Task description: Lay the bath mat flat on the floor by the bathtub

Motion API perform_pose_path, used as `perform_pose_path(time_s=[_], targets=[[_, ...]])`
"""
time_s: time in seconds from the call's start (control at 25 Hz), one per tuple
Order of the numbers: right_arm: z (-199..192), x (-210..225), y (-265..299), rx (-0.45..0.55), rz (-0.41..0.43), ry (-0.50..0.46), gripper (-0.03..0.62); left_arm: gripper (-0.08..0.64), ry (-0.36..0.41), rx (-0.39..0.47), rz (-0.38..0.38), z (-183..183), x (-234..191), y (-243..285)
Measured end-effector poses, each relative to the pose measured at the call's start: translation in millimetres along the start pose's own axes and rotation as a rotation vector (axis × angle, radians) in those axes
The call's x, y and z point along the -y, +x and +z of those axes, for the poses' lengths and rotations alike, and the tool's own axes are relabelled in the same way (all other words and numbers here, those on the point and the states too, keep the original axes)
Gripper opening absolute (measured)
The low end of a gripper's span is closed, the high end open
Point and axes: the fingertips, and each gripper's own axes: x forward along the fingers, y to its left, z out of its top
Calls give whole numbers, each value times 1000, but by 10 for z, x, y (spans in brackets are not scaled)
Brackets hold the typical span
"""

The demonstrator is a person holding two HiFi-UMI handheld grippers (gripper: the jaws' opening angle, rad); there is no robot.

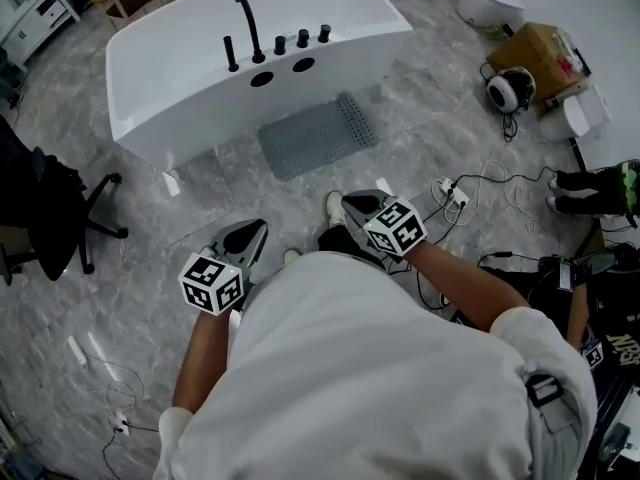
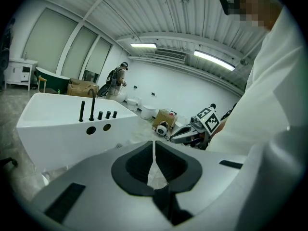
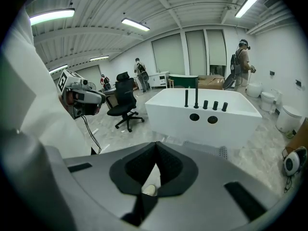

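The grey bath mat (image 1: 318,134) lies spread flat on the marble floor against the front of the white bathtub (image 1: 250,108), below its black taps. In the right gripper view a strip of the mat (image 3: 210,149) shows at the foot of the tub (image 3: 202,126). Both grippers hang close to the person's body, well short of the mat. My left gripper (image 1: 257,226) is shut and empty, its jaws meeting at the tip (image 2: 153,144). My right gripper (image 1: 350,204) is also shut with nothing in it (image 3: 156,147). The tub (image 2: 57,134) also shows in the left gripper view.
A black office chair (image 1: 60,218) stands at the left. Cables and a power strip (image 1: 455,193) trail on the floor at the right, near headphones (image 1: 510,90) and a cardboard box (image 1: 540,53). The person's shoe (image 1: 335,206) sits between the grippers.
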Motion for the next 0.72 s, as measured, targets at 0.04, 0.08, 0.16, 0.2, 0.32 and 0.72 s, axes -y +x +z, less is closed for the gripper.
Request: perform_pose_path(time_s=[0.04, 0.08, 0.16, 0.2, 0.32, 0.72], targets=[[-3, 5, 1, 1, 0, 3, 8, 29, 1, -4, -2, 2, 1, 11], [-5, 7, 4, 2, 0, 5, 8, 29, 3, -8, -4, 5, 1, 20], [-5, 10, 11, 2, 0, 11, 8, 29, 5, -15, -8, 12, -7, 35], [-6, 13, 14, 1, -1, 13, 8, 29, 6, -18, -11, 14, -12, 44], [-25, 17, 24, 1, -1, 21, 8, 29, 11, -29, -15, 7, -13, 65], [-130, 154, -54, -7, -12, 46, 8, 29, 18, -37, -39, 91, 53, 278]])
